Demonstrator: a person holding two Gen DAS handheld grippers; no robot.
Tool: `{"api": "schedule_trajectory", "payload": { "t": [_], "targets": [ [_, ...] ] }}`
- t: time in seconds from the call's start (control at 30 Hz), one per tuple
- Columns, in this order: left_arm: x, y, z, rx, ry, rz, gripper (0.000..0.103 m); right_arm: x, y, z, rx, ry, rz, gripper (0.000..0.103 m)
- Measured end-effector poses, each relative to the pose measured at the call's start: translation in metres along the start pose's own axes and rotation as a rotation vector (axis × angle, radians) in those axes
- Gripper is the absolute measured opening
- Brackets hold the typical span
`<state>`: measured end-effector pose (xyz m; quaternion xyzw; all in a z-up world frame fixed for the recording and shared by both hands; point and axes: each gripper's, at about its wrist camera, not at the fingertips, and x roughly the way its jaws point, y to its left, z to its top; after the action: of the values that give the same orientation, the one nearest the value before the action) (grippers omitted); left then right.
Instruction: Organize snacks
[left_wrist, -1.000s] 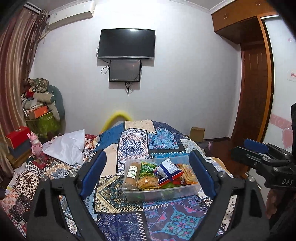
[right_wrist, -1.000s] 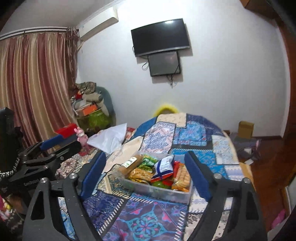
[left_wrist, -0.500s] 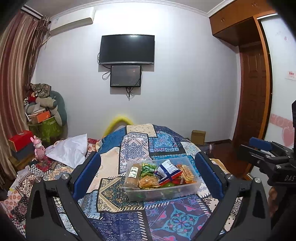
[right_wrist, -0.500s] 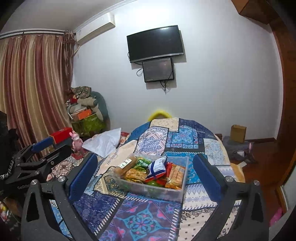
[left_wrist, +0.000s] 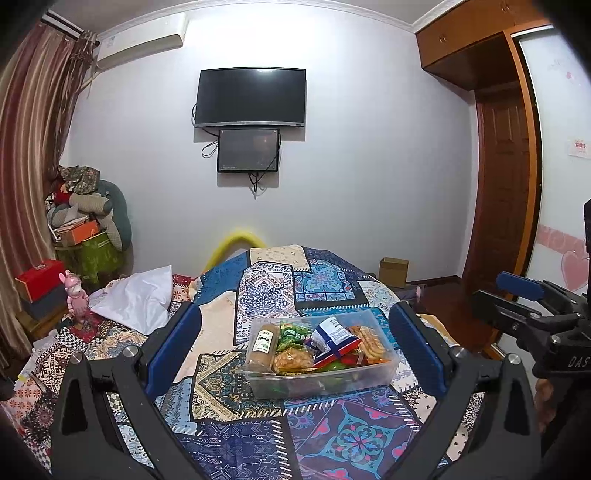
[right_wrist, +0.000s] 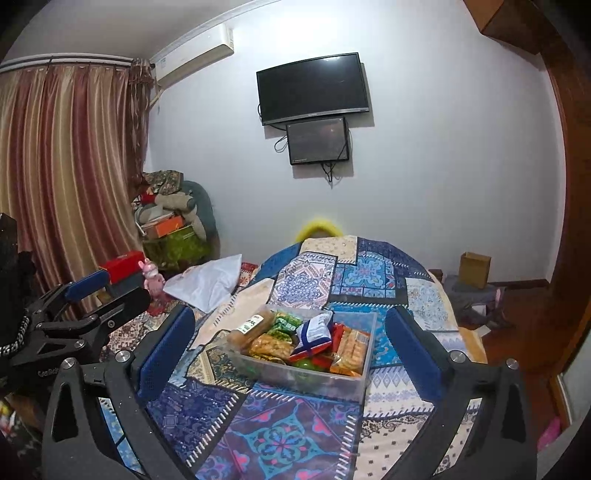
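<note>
A clear plastic bin (left_wrist: 386, 371) (right_wrist: 306, 376) sits on the patterned bedspread, full of snack packets: a brown biscuit roll (left_wrist: 263, 345) (right_wrist: 251, 326), green packets (left_wrist: 293, 332) (right_wrist: 286, 323), a blue-and-white bag (left_wrist: 330, 332) (right_wrist: 314, 332) and an orange cracker pack (left_wrist: 373, 341) (right_wrist: 351, 349). My left gripper (left_wrist: 293, 349) is open and empty, held above and in front of the bin. My right gripper (right_wrist: 290, 345) is open and empty too, facing the bin from the right. Each gripper shows at the edge of the other's view.
The bed (left_wrist: 325, 435) has a white pillow (left_wrist: 140, 301) at its left. Boxes and bedding (left_wrist: 85, 229) are piled in the left corner by the curtain. A TV (left_wrist: 251, 98) hangs on the far wall. A cardboard box (left_wrist: 393, 271) and a wardrobe stand at the right.
Both grippers have pulled back and risen a little; the bin sits lower and farther in both views. Both stay open and empty.
</note>
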<state>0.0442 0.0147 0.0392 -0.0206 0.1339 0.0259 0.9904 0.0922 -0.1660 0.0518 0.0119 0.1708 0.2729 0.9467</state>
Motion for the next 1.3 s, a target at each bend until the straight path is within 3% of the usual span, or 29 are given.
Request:
{"api": "schedule_trajectory", "payload": {
  "t": [1.3],
  "targets": [
    [0.0021,0.0,-0.002,0.006,0.011,-0.027,0.103,-0.0015,-0.0028,-0.0057,0.019,0.006,-0.029,0.103]
  ]
}}
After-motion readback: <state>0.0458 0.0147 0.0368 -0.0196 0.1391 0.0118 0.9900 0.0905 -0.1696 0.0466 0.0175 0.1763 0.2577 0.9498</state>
